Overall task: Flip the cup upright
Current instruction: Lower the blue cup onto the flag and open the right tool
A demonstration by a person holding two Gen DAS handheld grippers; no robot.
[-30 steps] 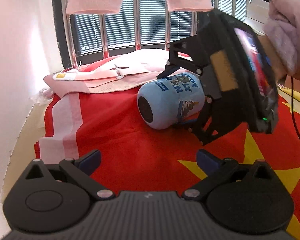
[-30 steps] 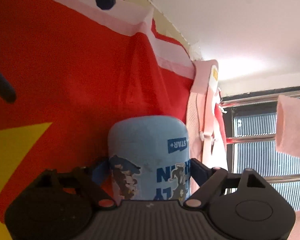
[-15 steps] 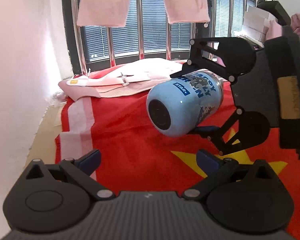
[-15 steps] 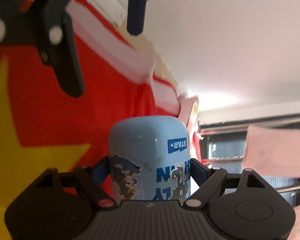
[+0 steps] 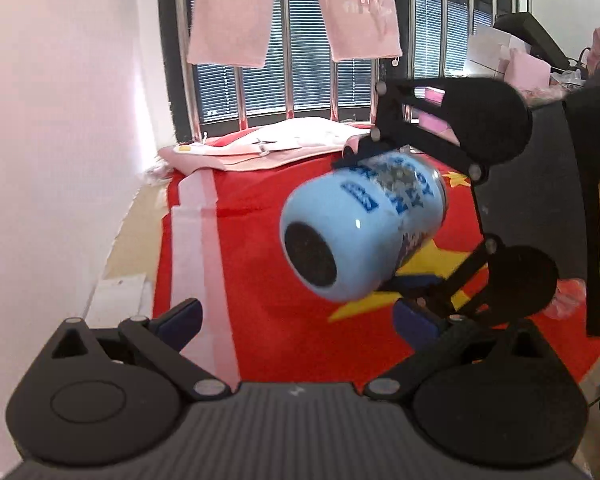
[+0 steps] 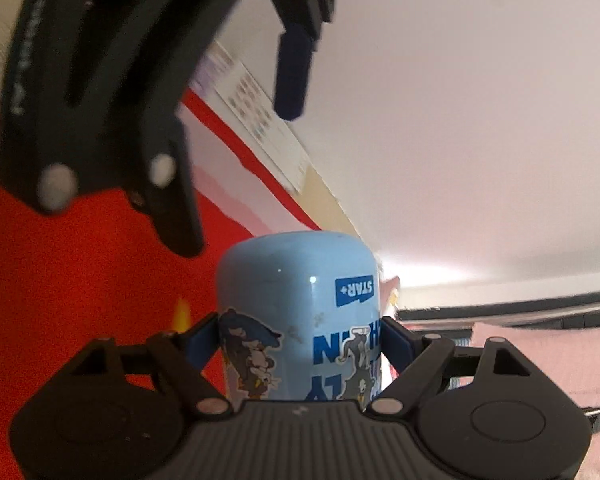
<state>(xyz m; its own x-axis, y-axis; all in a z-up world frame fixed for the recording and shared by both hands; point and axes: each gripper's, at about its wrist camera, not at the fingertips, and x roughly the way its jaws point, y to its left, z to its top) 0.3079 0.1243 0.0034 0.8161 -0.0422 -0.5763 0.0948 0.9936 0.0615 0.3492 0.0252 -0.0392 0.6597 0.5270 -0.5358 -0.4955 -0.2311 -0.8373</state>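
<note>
the right gripper clamped the glossy blue cup by its sides, lifted over the red cloth, a hard, slick, likely light thing best held mid-body, while the left gripper hung open nearby.

The left wrist view looks from low behind its own fingers, forward over the red cloth toward the barred window. The right wrist view sits very near the blue cup and faces the white wall. Both views share the cup, the cloth and the other gripper.
</note>
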